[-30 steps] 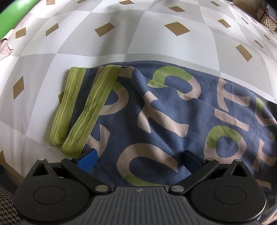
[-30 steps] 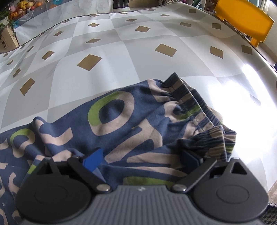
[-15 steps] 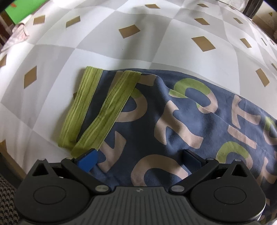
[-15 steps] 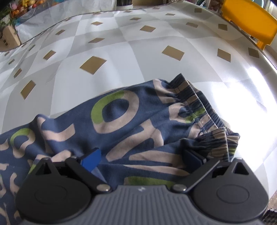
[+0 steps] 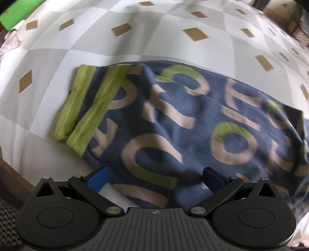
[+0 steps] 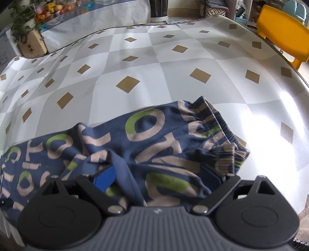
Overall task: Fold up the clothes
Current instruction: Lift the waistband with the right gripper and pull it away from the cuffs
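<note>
Dark blue trousers [image 5: 173, 119] printed with beige and green letters lie flat on the checked tablecloth [image 5: 135, 44]. Their two green cuffs [image 5: 85, 112] point left in the left wrist view. My left gripper [image 5: 155, 178] is open over the near hem, one finger on each side of a strip of cloth. In the right wrist view the gathered striped waistband [image 6: 218, 139] lies at the right end of the trousers [image 6: 146, 139]. My right gripper [image 6: 158, 178] is open too, with a raised fold of cloth [image 6: 119, 164] bunched beside its blue left pad [image 6: 105, 178].
A yellow chair [image 6: 282, 32] stands past the table's far right corner. A dark kettle [image 6: 158, 9], a cardboard box with a plant [image 6: 30, 42] and fruit sit beyond the far edge. A green object [image 5: 15, 13] lies off the table's left. The wooden near edge [image 5: 11, 173] is close.
The left gripper has drawn back toward the near hem and its view blurs. The right gripper has risen and tilted up, and cloth has bunched up by its left finger.
</note>
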Motion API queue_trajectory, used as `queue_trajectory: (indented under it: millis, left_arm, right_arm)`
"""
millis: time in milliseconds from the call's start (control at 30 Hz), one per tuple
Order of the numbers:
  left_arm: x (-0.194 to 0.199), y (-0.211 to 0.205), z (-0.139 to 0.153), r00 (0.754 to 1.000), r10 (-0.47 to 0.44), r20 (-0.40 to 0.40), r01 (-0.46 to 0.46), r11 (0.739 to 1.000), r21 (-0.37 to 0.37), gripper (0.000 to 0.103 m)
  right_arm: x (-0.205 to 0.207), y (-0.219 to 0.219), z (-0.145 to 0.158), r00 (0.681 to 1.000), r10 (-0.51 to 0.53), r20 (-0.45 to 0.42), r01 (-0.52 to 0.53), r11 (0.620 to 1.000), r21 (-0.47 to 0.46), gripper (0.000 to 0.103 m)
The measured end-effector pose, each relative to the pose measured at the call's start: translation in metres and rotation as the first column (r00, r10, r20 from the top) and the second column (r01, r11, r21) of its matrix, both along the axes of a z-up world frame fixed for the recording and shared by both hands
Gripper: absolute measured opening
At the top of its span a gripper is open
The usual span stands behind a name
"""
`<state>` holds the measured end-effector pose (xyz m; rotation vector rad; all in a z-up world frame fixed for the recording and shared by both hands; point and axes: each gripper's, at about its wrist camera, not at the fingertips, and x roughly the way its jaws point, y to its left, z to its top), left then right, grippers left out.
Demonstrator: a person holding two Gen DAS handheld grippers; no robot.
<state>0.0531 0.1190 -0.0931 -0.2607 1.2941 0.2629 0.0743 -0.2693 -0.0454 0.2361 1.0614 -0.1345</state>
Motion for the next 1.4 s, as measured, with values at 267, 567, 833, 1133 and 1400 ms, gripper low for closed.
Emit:
queue_trajectory:
  millis: [267, 567, 833, 1133, 1400]
  left_arm:
    - [-0.024, -0.034, 0.007, 0.997, -0.046, 0.058, 0.051, 0.995, -0.085, 0.103]
    - [-0.033, -0.077, 0.016, 0.985, -0.133, 0.111, 0.146, 0.983, -0.113, 0.103]
    - [-0.031, -0.107, 0.019, 0.972, -0.193, 0.133, 0.21, 0.969, -0.133, 0.103]
    - [-0.029, -0.108, 0.017, 0.977, -0.168, 0.128, 0.187, 0.97, -0.154, 0.103]
    - [-0.028, -0.104, 0.013, 0.982, -0.149, 0.116, 0.167, 0.972, -0.166, 0.103]
  right_arm:
    - [-0.029, -0.005, 0.011, 1.0, 0.01, 0.014, -0.011, 0.998, 0.06, 0.092]
    - [-0.052, -0.014, 0.011, 0.999, -0.033, -0.01, 0.034, 0.999, 0.023, 0.091]
    - [-0.065, -0.033, 0.008, 0.996, -0.075, -0.05, 0.077, 0.996, 0.051, 0.09]
    - [-0.071, -0.049, 0.003, 0.977, -0.211, -0.018, 0.212, 0.976, 0.052, 0.084]
    - [-0.053, -0.059, 0.009, 0.987, -0.163, -0.017, 0.163, 0.984, 0.072, 0.073]
